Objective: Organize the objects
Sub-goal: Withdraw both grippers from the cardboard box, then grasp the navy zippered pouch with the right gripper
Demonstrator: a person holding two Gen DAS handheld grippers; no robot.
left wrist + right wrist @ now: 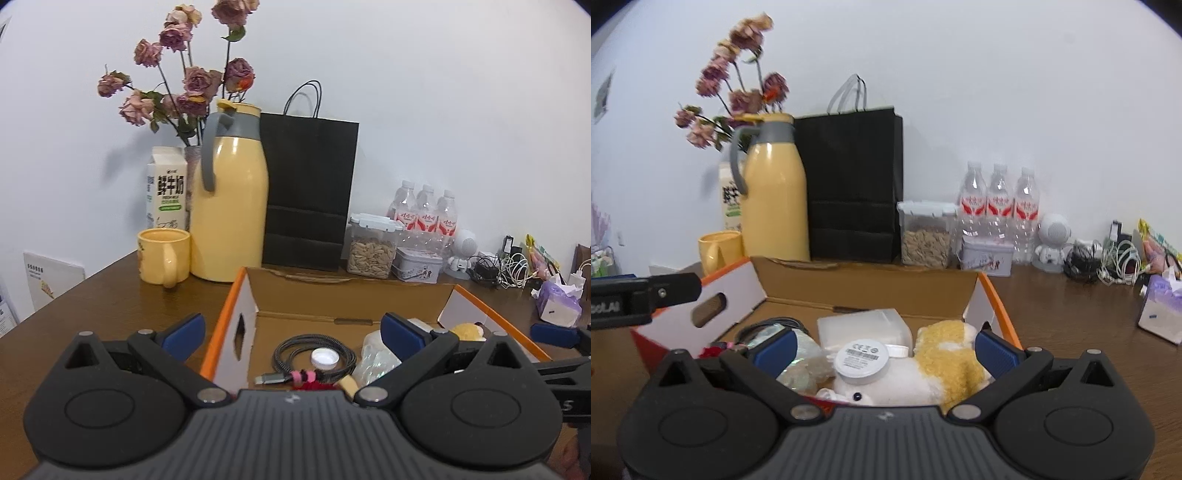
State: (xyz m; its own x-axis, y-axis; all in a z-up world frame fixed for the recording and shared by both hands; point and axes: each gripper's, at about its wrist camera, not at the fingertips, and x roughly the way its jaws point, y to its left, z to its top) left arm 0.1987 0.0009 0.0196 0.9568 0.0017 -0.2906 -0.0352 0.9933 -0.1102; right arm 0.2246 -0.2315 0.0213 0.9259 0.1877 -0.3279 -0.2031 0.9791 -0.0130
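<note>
Below the centre of both views sits the cardboard box (236, 295), already holding the coiled cable (314, 356) and plush toy (945, 354). Left gripper (291, 334) and right gripper (886, 349) both gape wide, holding nothing, right one nearer the toy.

A plain white wall (424, 92) rises behind a dark brown wooden table (110, 295), which meets it along the far edge. The light is soft and even, throwing a faint grey shadow on the wall left of the dried flowers (184, 77). A small picture (602, 94) hangs far left.
</note>
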